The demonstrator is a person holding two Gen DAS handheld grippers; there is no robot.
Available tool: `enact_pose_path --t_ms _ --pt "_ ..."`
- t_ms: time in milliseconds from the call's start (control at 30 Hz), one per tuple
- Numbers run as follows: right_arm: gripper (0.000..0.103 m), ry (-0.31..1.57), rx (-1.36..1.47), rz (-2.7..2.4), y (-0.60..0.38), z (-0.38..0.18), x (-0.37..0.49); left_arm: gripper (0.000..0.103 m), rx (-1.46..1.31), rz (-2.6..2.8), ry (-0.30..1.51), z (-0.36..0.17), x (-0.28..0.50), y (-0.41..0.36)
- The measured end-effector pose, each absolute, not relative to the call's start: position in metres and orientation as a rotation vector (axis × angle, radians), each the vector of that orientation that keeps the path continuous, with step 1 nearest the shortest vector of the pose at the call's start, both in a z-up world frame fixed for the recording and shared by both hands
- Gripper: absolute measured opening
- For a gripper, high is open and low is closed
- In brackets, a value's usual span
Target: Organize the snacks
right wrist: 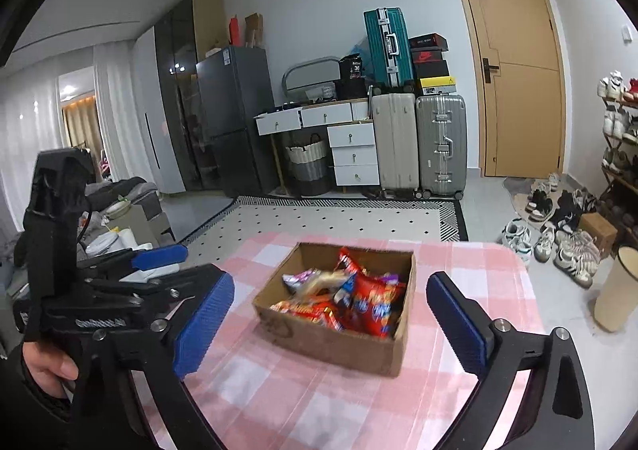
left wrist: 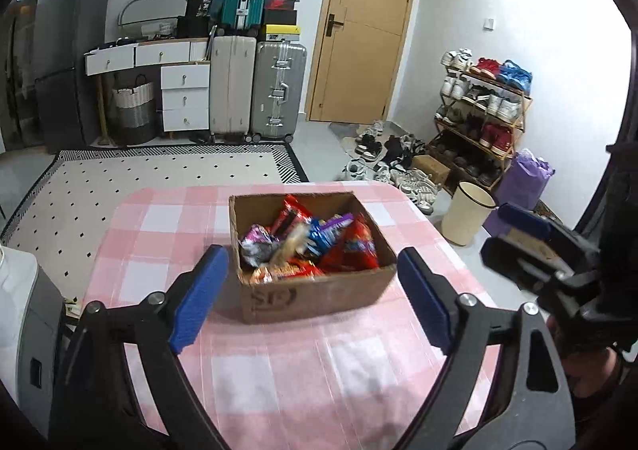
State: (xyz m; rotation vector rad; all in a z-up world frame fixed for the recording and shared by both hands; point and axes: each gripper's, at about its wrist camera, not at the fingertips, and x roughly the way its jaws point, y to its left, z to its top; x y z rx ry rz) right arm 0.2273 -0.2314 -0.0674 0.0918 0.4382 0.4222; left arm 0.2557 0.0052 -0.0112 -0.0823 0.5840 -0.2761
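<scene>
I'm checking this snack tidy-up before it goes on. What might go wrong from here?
1. The snack packets are heaped loosely in the cardboard box; one may slide out if the box is bumped.
2. Both grippers, left and right, flank the box with jaws open; they might collide.

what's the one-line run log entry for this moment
left gripper: open, empty | right gripper: open, empty | snacks: in cardboard box | table

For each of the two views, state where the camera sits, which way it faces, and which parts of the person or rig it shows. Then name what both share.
Left wrist: on the left gripper, facing the cardboard box; right gripper at right.
Right wrist: on the right gripper, facing the box; left gripper and hand at left.
Shared: box, snack packets, pink checked table, door.
</scene>
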Motion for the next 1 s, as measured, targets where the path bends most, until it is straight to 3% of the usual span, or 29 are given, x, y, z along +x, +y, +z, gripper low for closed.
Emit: enact_pose_path --t_ms 100,167,467,833,1000 --pt "0.1 0.421 0.089 0.428 -0.23 -0.078 0.196 0.092 -0.068 -0.242 0.56 -0.013 0.228 0.005" --pt "0.101 0.403 0.085 0.434 -0.23 -0.084 0.175 0.103 -0.068 -0.205 0.532 -0.018 0.208 0.008" --pt "0.102 0.361 0.037 0.363 -0.234 -0.118 0.119 0.103 -0.024 -0.095 0.477 -0.059 0.157 0.017" --pt "0.102 0.379 -0.055 0.248 -0.241 -0.189 0.115 0.103 0.01 0.043 0.529 -0.141 0.174 0.035" --pt "0.102 0.393 -0.021 0.244 -0.243 -0.205 0.131 0.103 -0.002 0.032 0.51 -0.154 0.18 0.039"
